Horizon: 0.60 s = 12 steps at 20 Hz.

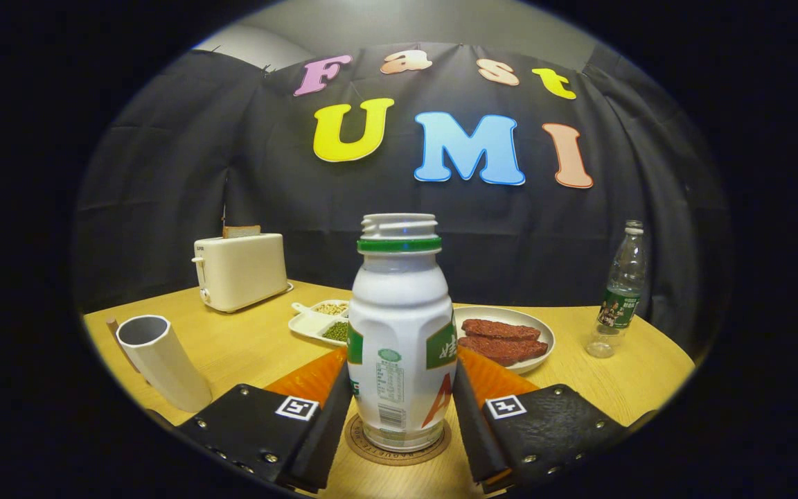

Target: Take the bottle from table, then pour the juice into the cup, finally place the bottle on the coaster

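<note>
A white juice bottle (399, 333) with a green neck ring and no cap stands upright on a round brown coaster (399, 454) on the wooden table. My gripper (402, 374) holds it: both fingers press against the bottle's lower sides, one on each flank. A white cup (158, 367) stands to the left of the left finger, apart from the bottle, its mouth open upward. The cup's inside is too shadowed to tell what it holds.
An orange mat (309, 378) lies just behind the coaster. Beyond it are a white divided dish of beans (319, 322) and a plate of meat slices (506, 339). A white toaster (240, 270) stands far left, a clear plastic bottle (621, 291) far right.
</note>
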Tool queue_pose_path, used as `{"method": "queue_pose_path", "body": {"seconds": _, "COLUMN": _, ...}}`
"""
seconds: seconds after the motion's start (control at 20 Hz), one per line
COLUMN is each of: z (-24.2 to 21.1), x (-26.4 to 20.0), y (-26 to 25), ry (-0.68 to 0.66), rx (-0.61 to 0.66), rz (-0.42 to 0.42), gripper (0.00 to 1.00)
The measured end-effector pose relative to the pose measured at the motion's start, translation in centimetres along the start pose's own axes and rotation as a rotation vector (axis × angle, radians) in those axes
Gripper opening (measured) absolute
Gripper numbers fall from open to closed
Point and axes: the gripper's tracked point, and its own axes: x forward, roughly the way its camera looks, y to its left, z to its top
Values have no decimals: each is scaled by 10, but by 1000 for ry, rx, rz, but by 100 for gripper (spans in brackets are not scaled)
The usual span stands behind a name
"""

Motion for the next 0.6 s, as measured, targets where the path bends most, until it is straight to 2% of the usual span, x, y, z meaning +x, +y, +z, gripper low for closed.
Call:
{"method": "queue_pose_path", "body": {"seconds": 0.1, "z": -3, "x": 2, "y": 1, "ry": 8, "rx": -27, "rz": 0, "gripper": 76}}
{"method": "queue_pose_path", "body": {"seconds": 0.15, "z": -2, "x": 1, "y": 2, "ry": 10, "rx": -37, "rz": 3, "gripper": 94}}
{"method": "queue_pose_path", "body": {"seconds": 0.2, "z": -4, "x": 1, "y": 0, "ry": 10, "rx": -39, "rz": 2, "gripper": 100}}
{"method": "queue_pose_path", "body": {"seconds": 0.6, "z": 8, "x": -32, "y": -6, "ry": -40, "rx": -50, "rz": -32, "gripper": 99}}
